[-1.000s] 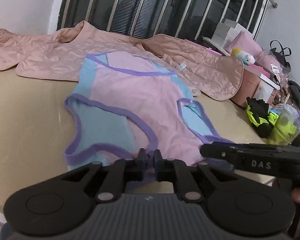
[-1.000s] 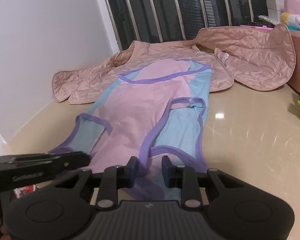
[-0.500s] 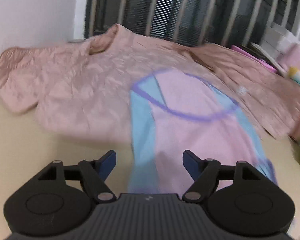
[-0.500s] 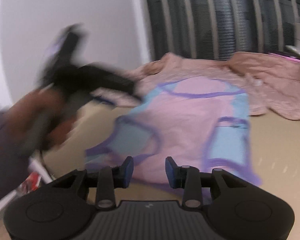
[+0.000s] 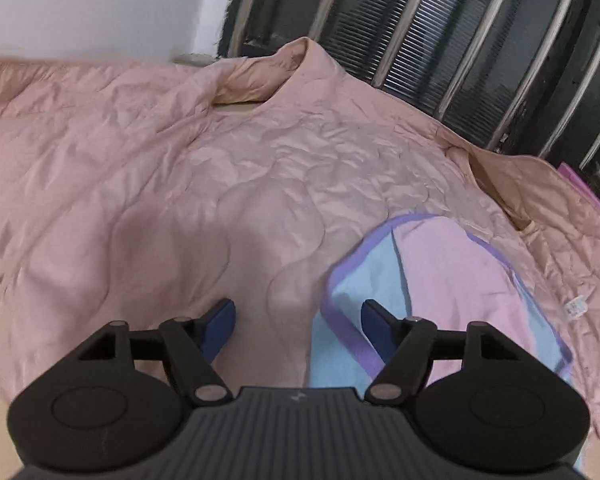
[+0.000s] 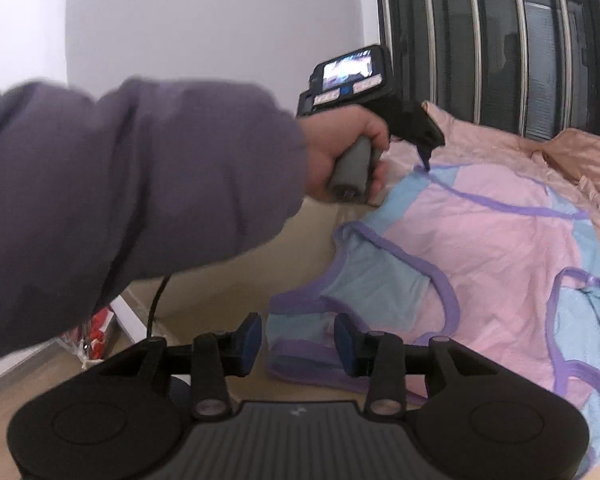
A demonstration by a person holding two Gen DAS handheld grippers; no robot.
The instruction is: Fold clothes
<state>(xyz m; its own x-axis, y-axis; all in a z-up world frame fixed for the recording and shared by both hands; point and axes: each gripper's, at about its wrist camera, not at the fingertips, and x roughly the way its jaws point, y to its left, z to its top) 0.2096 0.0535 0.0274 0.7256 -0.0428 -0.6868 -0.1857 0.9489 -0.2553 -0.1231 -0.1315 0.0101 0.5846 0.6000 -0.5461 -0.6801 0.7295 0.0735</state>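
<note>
Right gripper near hem of top, jaws opening, purple edge between, unpinched. Left gripper wide, closing, over top's far corner. Jacket beyond; bare table left.

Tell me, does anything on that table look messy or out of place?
Yes. The pink-and-blue top lies partly over the quilted pink jacket rather than on bare table, so folding one may drag the other. The jacket is spread open and crumpled, collar up. Nothing looks spilled or torn.
</note>
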